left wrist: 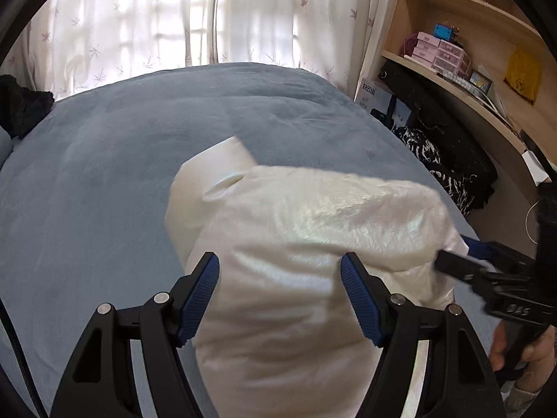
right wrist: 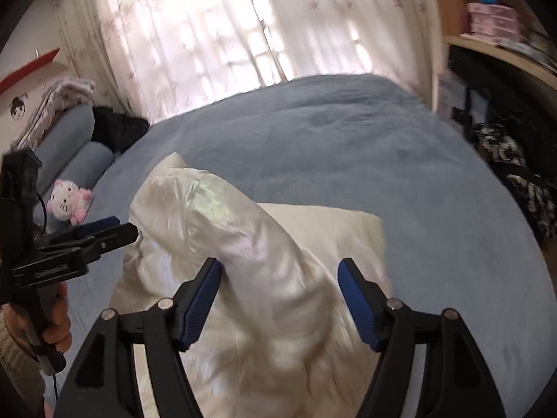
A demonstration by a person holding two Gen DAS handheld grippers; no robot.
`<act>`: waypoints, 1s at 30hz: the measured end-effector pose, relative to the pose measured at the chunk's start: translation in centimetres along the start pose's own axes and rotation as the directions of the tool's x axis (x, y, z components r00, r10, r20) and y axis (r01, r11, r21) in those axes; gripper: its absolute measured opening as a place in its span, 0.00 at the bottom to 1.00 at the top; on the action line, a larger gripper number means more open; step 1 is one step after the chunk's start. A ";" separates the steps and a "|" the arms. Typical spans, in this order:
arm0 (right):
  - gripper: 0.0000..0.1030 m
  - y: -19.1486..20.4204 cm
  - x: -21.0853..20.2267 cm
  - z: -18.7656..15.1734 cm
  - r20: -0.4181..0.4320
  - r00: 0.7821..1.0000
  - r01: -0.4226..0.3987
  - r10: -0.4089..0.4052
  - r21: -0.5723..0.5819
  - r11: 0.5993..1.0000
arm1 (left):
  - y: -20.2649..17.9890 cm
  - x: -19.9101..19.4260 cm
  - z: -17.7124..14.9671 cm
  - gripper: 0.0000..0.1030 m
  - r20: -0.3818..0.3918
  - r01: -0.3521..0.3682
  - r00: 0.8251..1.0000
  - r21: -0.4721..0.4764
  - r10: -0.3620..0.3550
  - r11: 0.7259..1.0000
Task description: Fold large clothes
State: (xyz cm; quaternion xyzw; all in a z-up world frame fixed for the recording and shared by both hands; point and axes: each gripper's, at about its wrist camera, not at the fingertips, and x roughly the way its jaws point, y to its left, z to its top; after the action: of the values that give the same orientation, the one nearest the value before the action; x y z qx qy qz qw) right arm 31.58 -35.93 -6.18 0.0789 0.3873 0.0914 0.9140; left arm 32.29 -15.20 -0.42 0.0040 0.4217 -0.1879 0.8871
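Note:
A large cream, shiny garment [left wrist: 296, 261] lies bunched in a mound on the blue bed [left wrist: 139, 146]. My left gripper [left wrist: 280, 278] is open, its jaws wide apart over the near part of the mound. My right gripper [right wrist: 278, 282] is open too, its jaws spread over the garment [right wrist: 243, 244]. The right gripper also shows in the left wrist view [left wrist: 463, 261], touching the garment's right end; whether it pinches cloth there I cannot tell. The left gripper shows in the right wrist view [right wrist: 115, 231] at the garment's left edge.
A wooden shelf unit [left wrist: 470, 55] with boxes and a black bag [left wrist: 449, 139] stands right of the bed. Blue bolsters [right wrist: 76, 153], a black garment [right wrist: 118, 129] and a Hello Kitty plush [right wrist: 68, 200] lie at the left. White curtains [left wrist: 209, 17] hang behind.

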 end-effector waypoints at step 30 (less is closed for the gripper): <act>0.28 -7.5 8.6 -2.5 -0.096 0.994 0.076 -0.055 0.229 0.970 | -1.9 9.3 0.7 0.86 -0.090 -0.149 0.985 -0.003 0.148 0.989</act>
State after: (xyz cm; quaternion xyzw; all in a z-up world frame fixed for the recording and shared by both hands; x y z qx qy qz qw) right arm 36.47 -41.09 -15.50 0.1684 0.4381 0.0185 0.8828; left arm 37.51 -20.15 -6.68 0.0396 0.4603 -0.1191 0.8789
